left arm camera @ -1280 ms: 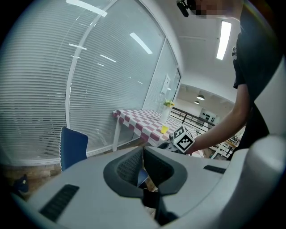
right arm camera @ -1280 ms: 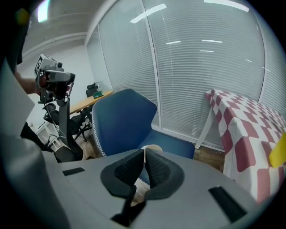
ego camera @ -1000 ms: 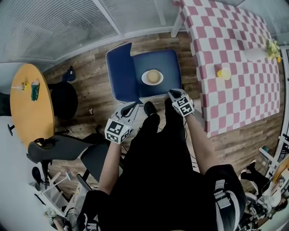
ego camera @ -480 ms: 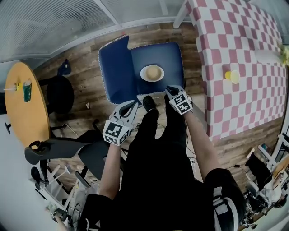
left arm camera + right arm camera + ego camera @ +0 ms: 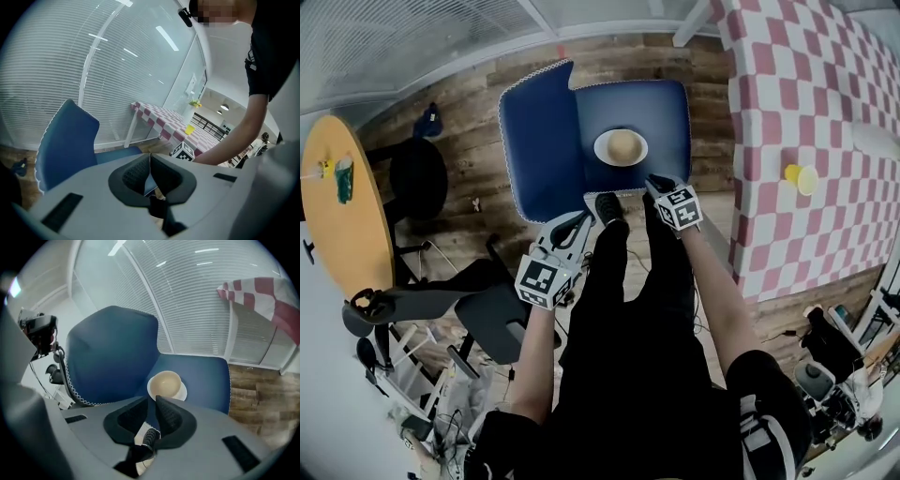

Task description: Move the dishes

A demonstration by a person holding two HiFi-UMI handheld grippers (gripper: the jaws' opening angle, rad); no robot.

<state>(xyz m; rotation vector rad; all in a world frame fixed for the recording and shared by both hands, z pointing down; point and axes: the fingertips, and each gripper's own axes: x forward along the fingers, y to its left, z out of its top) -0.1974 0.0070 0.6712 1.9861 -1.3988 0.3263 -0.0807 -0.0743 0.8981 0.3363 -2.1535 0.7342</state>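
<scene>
A cream bowl (image 5: pixel 622 145) stands on a white plate (image 5: pixel 640 153) on the seat of a blue chair (image 5: pixel 670 108). My right gripper (image 5: pixel 660 184) hovers at the seat's front edge, just short of the plate. In the right gripper view the bowl (image 5: pixel 165 382) lies straight beyond the gripper (image 5: pixel 153 399); its jaws have just been opening a little and stand a slit apart, with nothing between them. My left gripper (image 5: pixel 581 221) hangs lower left of the chair, off the seat. Seen in the left gripper view, that gripper (image 5: pixel 150 155) has its pads meeting, empty.
A table with a red-and-white checked cloth (image 5: pixel 825 103) stands to the right, with a yellow cup (image 5: pixel 801 178) on it. A round yellow table (image 5: pixel 337 216) is at the left, a dark office chair (image 5: pixel 441 309) beside the person's legs. The floor is wooden.
Both grippers have sunk toward the chair. The right one now sits closer to the plate at the seat's front edge, and the left has come nearer the seat's corner.
</scene>
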